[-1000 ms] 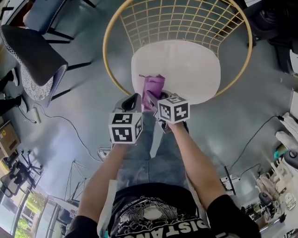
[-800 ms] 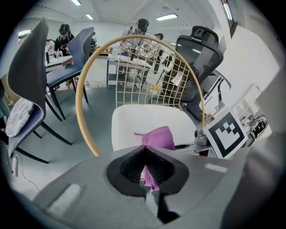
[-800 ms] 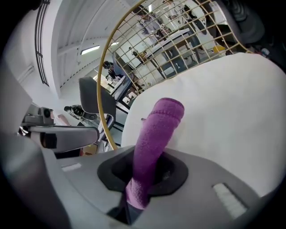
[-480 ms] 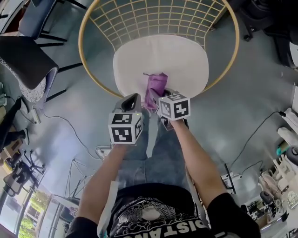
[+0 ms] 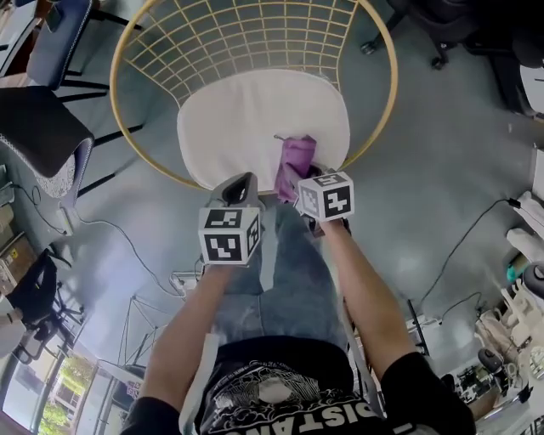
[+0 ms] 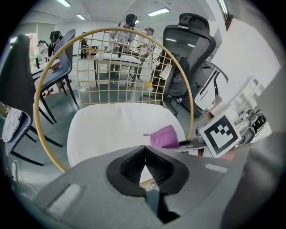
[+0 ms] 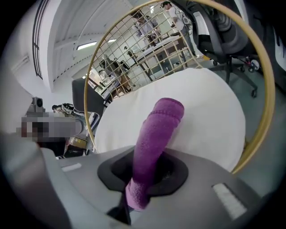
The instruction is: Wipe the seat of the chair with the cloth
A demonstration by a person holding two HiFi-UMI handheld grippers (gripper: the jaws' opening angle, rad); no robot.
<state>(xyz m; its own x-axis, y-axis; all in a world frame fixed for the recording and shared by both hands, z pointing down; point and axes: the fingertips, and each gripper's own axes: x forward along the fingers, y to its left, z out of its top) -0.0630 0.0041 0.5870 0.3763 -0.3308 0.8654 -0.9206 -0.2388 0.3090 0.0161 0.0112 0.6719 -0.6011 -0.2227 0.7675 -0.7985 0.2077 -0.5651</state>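
A round gold wire chair (image 5: 153, 51) carries a white seat cushion (image 5: 246, 119). A purple cloth (image 5: 296, 160) rests on the cushion's front right part, and my right gripper (image 5: 299, 182) is shut on its near end. In the right gripper view the cloth (image 7: 160, 125) rises out of the jaws over the seat (image 7: 205, 107). My left gripper (image 5: 241, 189) hovers at the seat's front edge, shut and empty. From the left gripper view (image 6: 145, 157) the cloth (image 6: 165, 136) lies just right of it on the cushion (image 6: 116, 125).
A dark chair (image 5: 38, 127) and a blue chair (image 5: 59, 25) stand to the left, a black office chair (image 5: 442, 25) at the top right. Cables (image 5: 127, 242) trail on the grey floor. The person's jeans-clad legs (image 5: 280, 272) are close to the seat's front.
The right gripper has carried the cloth from the left front of the seat to its right front. The left gripper has kept its place at the front edge.
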